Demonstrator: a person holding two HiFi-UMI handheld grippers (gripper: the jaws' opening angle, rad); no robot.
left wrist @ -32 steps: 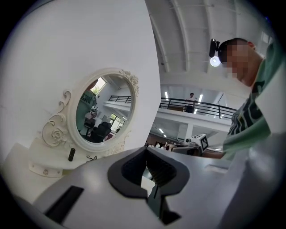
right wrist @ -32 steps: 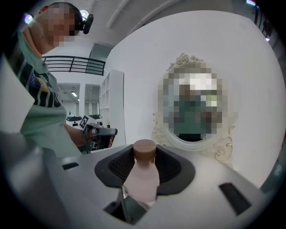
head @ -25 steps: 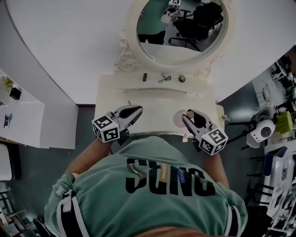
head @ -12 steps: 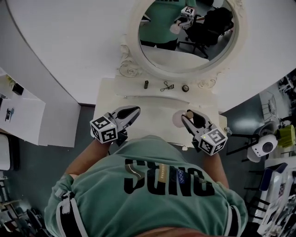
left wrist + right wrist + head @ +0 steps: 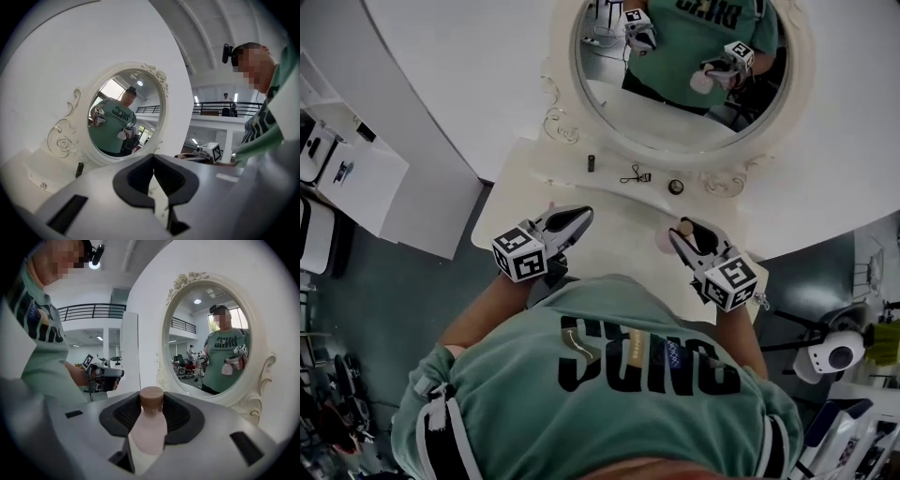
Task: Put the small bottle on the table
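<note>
While right tool (image 5: 685, 236) clamps small pink bottle (image 5: 150, 425) over white table (image 5: 614, 214), left tool (image 5: 578, 218) pinched closed, nothing in it, lol.

small bottle (image 5: 149, 427): the pale pink body is looking like smooth, matt plastic; the brown cap is showing a dull satin finish.
right gripper (image 5: 151, 399): the grey shell is looking like hard, smooth plastic; black ribbed, rubbery pads are pressing on the small bottle.
left gripper (image 5: 153, 157): the same smooth grey shell is catching soft light; its matt black pads are meeting.
marker cube (image 5: 521, 255): flat, matt black-and-white faces are showing.
table (image 5: 619, 211): cream paint is looking smooth, with low sheen.
mirror (image 5: 680, 70): glossy glass is reflecting; the carved frame is looking painted.
shirt (image 5: 609, 375): green cloth is looking soft and matt.
</note>
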